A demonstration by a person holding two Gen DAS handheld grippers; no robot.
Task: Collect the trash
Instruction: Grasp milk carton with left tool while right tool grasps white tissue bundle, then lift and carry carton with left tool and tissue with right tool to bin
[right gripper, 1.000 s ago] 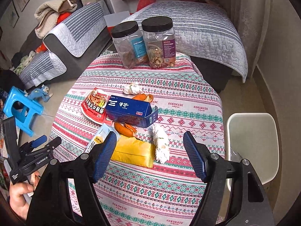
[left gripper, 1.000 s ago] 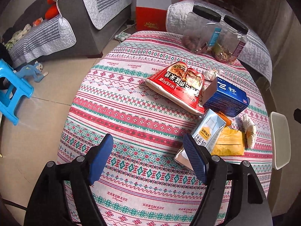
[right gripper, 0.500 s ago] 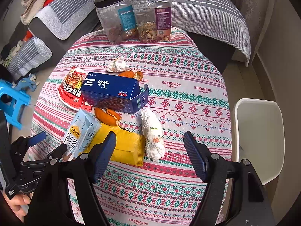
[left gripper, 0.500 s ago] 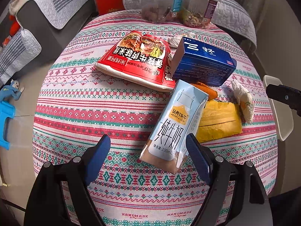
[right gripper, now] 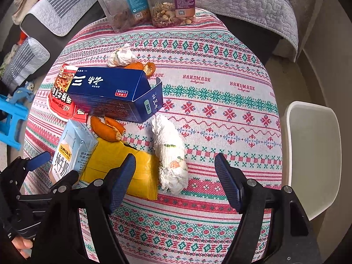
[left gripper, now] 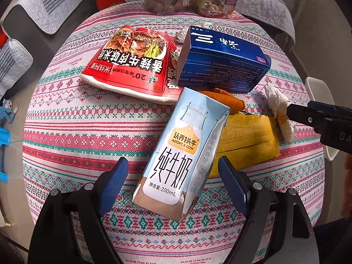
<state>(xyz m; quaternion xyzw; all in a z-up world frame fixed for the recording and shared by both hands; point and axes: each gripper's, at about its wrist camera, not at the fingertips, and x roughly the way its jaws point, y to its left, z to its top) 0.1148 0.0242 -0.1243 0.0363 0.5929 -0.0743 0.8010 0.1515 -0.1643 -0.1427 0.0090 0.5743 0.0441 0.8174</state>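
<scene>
Blue fingers point(left gripper: 117, 177) wide astride milk carton point(left gripper: 179, 154)

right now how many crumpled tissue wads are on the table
2: one crumpled tissue wad beside the yellow packet, another behind the blue box. More could be hidden.

Both grippers look alike: the left gripper point(left gripper: 170, 171) and right gripper point(right gripper: 175, 169) have matte black, angular plastic arms, each carrying round silver screws near the knuckles. Their fingers point(left gripper: 114, 182) are flat blue pads with a fine ribbed texture. White lettering marks the right gripper's black body.
</scene>
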